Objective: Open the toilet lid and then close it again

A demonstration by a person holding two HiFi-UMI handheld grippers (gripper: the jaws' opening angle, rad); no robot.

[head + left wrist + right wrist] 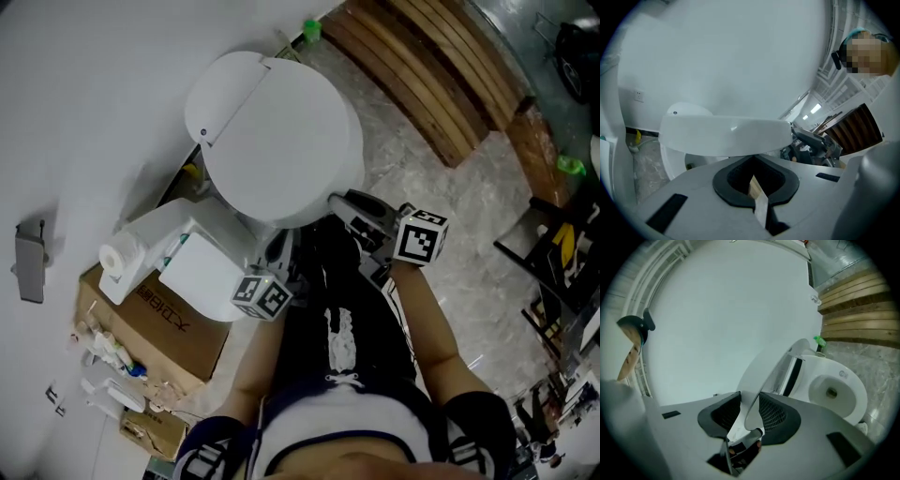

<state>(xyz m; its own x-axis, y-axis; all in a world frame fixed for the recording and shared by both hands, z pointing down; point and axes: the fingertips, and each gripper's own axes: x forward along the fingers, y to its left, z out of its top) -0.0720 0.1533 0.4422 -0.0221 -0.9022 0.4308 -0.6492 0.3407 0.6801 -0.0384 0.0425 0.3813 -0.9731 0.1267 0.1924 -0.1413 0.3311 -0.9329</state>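
Right gripper (749, 402) astride lid (761, 373) (bowl (843, 401) uncovered)

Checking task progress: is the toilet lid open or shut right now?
Partly open: the toilet lid stands tilted off the bowl, its edge between the right gripper's fingers.

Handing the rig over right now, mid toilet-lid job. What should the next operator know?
Left gripper: shut and empty, just below the lid's front edge.
Right gripper: jaws apart, with the lid's rim between them, apparently not clamped.
Toilet lid: partly raised, with the bowl exposed beneath it.
Done: the lift is under way.
Left: swing the lid fully up, then lower it shut.
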